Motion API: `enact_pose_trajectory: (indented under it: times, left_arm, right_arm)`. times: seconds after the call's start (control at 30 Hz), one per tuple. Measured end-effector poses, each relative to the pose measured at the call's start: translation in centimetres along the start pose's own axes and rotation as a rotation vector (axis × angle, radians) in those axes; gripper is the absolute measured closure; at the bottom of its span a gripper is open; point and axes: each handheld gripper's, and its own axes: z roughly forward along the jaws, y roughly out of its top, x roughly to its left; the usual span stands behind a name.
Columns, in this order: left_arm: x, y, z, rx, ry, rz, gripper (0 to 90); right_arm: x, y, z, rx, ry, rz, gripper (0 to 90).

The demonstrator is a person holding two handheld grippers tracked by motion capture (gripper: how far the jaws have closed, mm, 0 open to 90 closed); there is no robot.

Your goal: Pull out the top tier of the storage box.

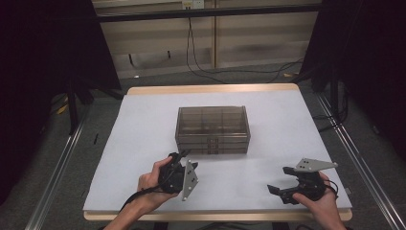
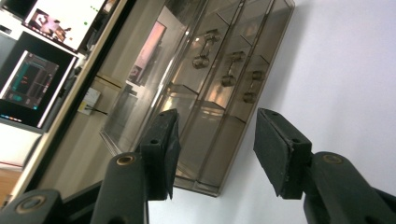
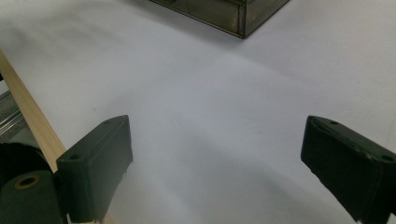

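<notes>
A smoky transparent drawer box (image 1: 212, 128) with three stacked drawers stands in the middle of the white table (image 1: 143, 124). Its small drawer handles face the near edge. My left gripper (image 1: 178, 155) is rolled onto its side just in front of the box's left corner. In the left gripper view its jaws stand open (image 2: 215, 140), aimed at the box (image 2: 205, 84), with nothing between them. My right gripper (image 1: 280, 179) hovers low near the front right of the table, jaws wide open over bare surface (image 3: 215, 163). The box's corner (image 3: 224, 14) lies well ahead of it.
The table's wooden edge (image 1: 215, 89) frames the white sheet. Metal rails (image 1: 352, 158) run along both sides on the floor, and cables (image 1: 201, 72) trail behind the table. Monitors (image 2: 51, 28) glow in the left gripper view.
</notes>
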Motion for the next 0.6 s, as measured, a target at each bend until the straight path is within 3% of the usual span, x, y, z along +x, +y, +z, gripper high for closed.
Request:
enact_pose_trajectory:
  times: [0.03,0.1,0.23,0.33,0.43,0.47,0.53,0.6]
  left_arm:
    - [0.0,0.0,0.0,0.000,0.000,0.000,50.2]
    - [-0.2,0.3,0.4,0.007,0.026,0.039,51.2]
    - [-0.4,0.4,1.0,0.031,0.053,0.045,52.0]
    - [-0.4,0.4,1.2,0.034,0.039,0.051,52.9]
    - [-0.4,0.4,1.6,0.034,0.065,0.091,54.6]
    - [-0.3,0.5,1.6,0.051,0.068,0.127,54.9]
    - [-0.4,0.5,1.6,0.065,0.077,0.127,55.5]
    - [-0.4,0.7,1.8,0.066,0.083,0.169,56.8]
  right_arm:
    - [0.0,0.0,0.0,0.000,0.000,0.000,9.0]
    - [0.0,0.0,0.0,0.000,-0.001,0.000,9.0]
    - [0.0,0.0,0.0,0.000,0.000,0.000,9.0]
    - [0.0,0.0,0.0,0.000,0.000,0.000,9.1]
    - [0.0,0.0,0.0,0.001,0.000,-0.001,9.0]
    - [0.0,0.0,0.0,0.001,0.000,-0.001,9.0]
    - [0.0,0.0,0.0,0.001,0.001,-0.001,9.0]
    - [0.0,0.0,0.0,0.001,0.001,-0.001,9.0]
